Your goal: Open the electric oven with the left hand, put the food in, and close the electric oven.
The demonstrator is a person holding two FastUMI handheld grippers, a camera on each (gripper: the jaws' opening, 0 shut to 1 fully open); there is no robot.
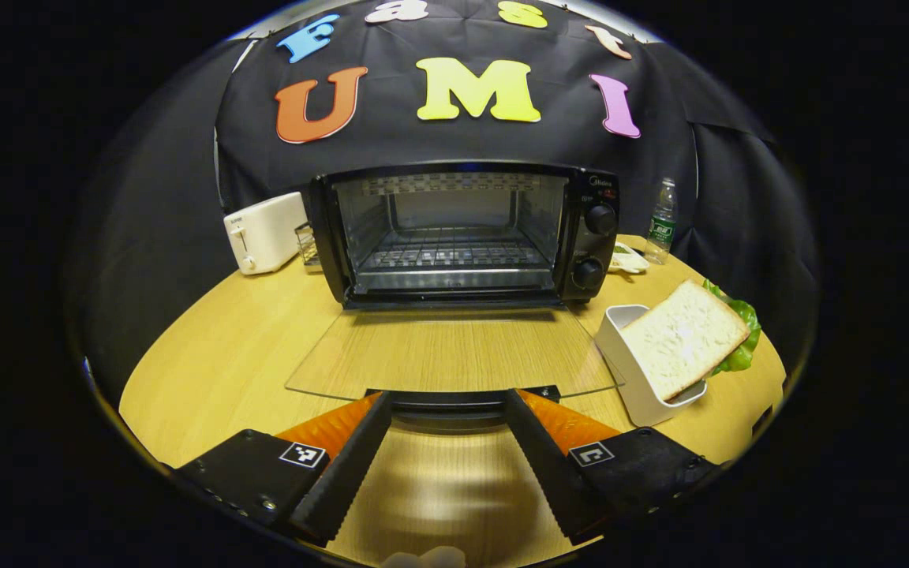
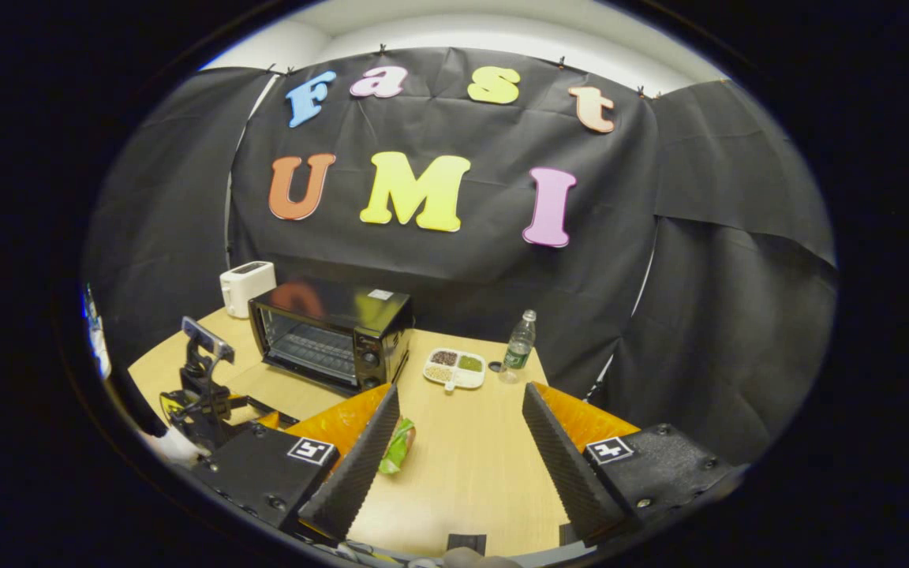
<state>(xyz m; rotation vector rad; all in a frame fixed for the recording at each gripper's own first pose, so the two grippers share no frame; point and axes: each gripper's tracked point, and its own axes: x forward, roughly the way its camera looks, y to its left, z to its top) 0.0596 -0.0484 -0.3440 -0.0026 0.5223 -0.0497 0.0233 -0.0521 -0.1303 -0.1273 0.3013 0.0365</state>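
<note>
Left gripper (image 1: pixel 447 430): spread wide at door (image 1: pixel 454 351) handle; may nudge door shut.
Right gripper (image 2: pixel 454 434): agape; sandwich (image 2: pixel 398 446) unheld beside oven (image 2: pixel 328 335).

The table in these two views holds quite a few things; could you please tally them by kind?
Appliances: 2, the oven with its door down and the toaster.
Food: 1, the sandwich.
Dishes: 2, the white holder under the sandwich and the divided plate.
Bottles: 1, the water bottle.
Total: 6
</note>
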